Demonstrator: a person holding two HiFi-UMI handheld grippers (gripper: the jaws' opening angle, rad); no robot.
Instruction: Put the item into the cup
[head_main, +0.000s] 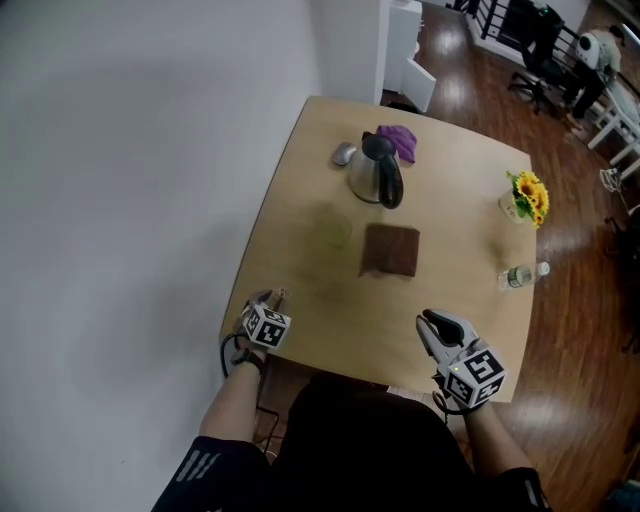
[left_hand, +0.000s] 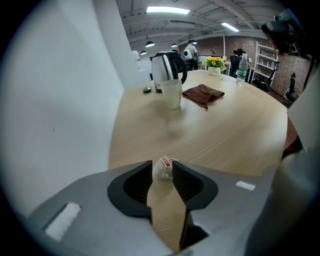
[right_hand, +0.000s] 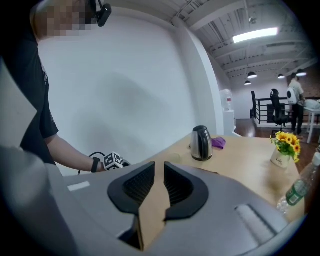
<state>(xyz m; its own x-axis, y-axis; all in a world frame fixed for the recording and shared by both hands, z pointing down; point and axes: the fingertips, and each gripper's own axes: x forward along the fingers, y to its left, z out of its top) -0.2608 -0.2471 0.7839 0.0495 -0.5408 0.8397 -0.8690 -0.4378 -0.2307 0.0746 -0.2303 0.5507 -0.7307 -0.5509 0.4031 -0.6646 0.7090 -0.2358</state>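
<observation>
At the near left corner of the table (head_main: 455, 215), my left gripper (head_main: 266, 298) pointed steeply down, just by the table's edge. Its jaws stood fairly wide apart, and the tea bag (left_hand: 163, 169) with its red tag sat between their tips, just about spanning the gap from one ribbed pad to the other. Farther along the table and well apart from the bag stood the translucent cup (left_hand: 171, 93), upright, with the steel kettle (head_main: 377, 172) just behind it. A small grey object (head_main: 344, 154) lay beside the kettle on its left, and a purple cloth (head_main: 401, 141) lay behind it toward the far edge. To the right of the cup lay a folded brown cloth (head_main: 391, 251), near the middle of the table. My right gripper (head_main: 430, 322) hung over the near edge on the right side, pointing across the table. Its jaws were only narrowly apart and had nothing between them, just bare tabletop showing through the gap. Out at the right edge stood a small pot of sunflowers (head_main: 527, 197), and nearer to me a plastic bottle (head_main: 521, 276) lay on its side.
</observation>
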